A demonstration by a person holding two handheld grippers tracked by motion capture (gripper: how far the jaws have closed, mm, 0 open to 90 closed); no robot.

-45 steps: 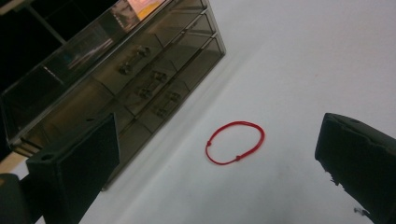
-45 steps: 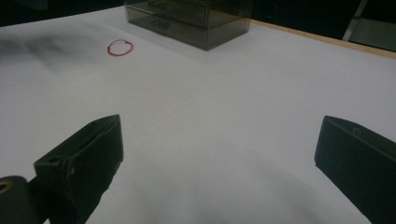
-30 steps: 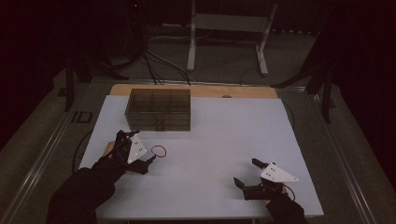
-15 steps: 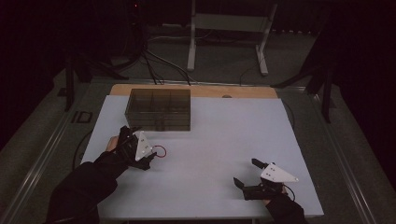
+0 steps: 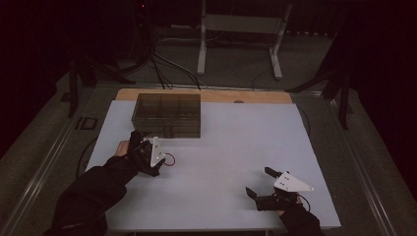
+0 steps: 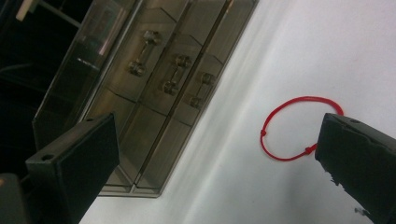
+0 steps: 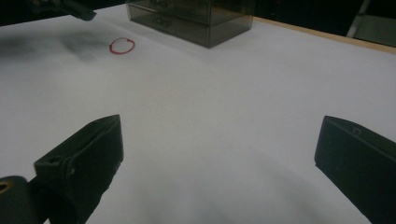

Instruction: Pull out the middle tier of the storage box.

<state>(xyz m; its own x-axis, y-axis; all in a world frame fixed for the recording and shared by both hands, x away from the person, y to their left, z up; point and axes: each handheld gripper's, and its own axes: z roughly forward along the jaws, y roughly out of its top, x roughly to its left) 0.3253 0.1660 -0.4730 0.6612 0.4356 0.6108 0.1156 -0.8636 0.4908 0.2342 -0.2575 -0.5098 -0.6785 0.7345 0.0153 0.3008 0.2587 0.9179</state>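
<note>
A thin red string loop [image 5: 169, 159] lies flat on the white table top [image 5: 231, 142]. My left gripper [image 5: 150, 156] hovers just left of it, open, with nothing between its jaws. In the left gripper view the loop [image 6: 299, 128] lies just inside the right jaw, and the left gripper [image 6: 215, 135] stands wide open. My right gripper [image 5: 259, 182] rests open near the front right of the table. In the right gripper view the right gripper [image 7: 219, 135] faces bare table, with the loop [image 7: 122, 46] far off.
A smoky transparent drawer box [image 5: 167, 114] with small metal handles stands at the back left, just beyond the left gripper; the box [image 6: 140, 93] and the box [image 7: 196, 16] show in both gripper views. A wooden strip [image 5: 246, 96] edges the table's far side.
My left gripper has shifted slightly right, closer to the red loop. The loop, the box and my right gripper have stayed put.
</note>
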